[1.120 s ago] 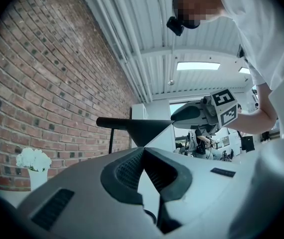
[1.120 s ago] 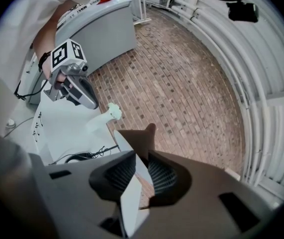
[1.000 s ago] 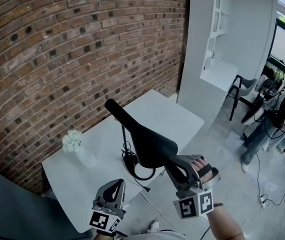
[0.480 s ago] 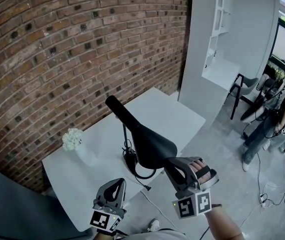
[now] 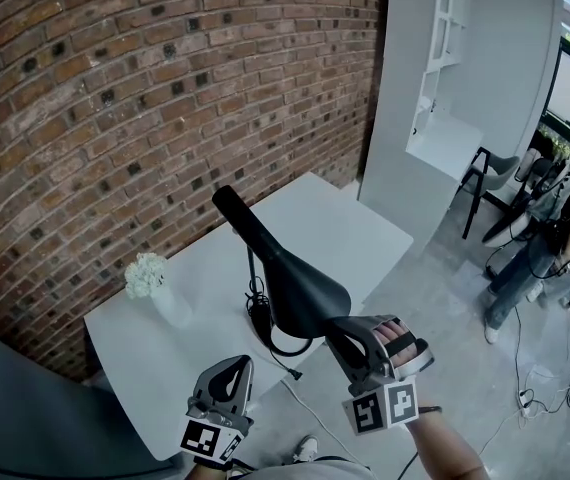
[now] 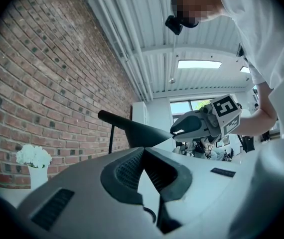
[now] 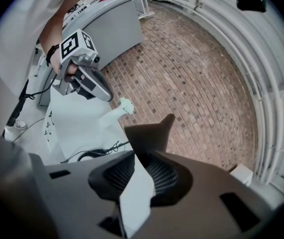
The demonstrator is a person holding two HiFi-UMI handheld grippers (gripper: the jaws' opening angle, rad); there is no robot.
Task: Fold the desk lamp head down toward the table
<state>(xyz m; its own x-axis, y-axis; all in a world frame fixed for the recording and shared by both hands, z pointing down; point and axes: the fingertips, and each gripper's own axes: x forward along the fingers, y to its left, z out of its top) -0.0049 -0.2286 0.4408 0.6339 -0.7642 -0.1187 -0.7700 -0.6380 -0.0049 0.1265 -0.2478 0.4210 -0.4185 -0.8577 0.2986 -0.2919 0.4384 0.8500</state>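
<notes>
A black desk lamp stands on the white table, its stem and coiled cable by the base. Its long head slopes from the upper left down to the right. My right gripper meets the head's lower rim. In the right gripper view the rim sits pinched between the fingertips of the right gripper, whose jaws are opening. My left gripper hangs near the table's front edge, apart from the lamp. In the left gripper view, the left gripper is shut with nothing in it.
A small vase of white flowers stands left of the lamp. A brick wall runs behind the table. A white shelf unit rises at the right, with a chair and people beyond.
My right gripper has sunk slightly with the lamp head's rim. The left gripper has stayed where it was.
</notes>
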